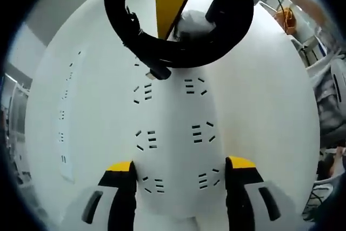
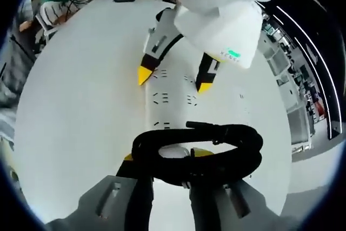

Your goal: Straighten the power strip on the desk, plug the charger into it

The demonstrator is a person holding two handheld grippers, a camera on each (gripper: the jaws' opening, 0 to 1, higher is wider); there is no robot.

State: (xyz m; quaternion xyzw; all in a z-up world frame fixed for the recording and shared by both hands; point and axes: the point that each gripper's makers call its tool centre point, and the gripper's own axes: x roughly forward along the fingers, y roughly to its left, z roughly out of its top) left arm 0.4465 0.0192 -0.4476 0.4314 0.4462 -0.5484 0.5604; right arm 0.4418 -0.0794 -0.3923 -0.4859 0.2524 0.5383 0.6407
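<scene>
The left gripper point(image 1: 179, 174) stands wide, its two yellow-tipped jaws on either side of the white power strip point(image 1: 173, 133) and just above it, holding nothing. Between and ahead of these jaws the left gripper view shows six socket groups on the strip, in two rows of three; a second white strip point(image 1: 65, 128) with small slots lies flat to the left on the white desk point(image 1: 270, 106).

The right gripper point(image 2: 173, 158) is closed on the white charger point(image 2: 174, 152), which sits between its jaws with the black cable point(image 2: 216, 150) coiled in one loop around it. In the left gripper view this coil point(image 1: 178, 20) hangs at the far end of the strip.

On the left gripper's white housing point(image 2: 227, 31), seen from the right gripper view, there is a small green mark with grey letters, too small to read.

The desk has wide bare room on both sides of the strip; its far edge meets chairs and other desks
</scene>
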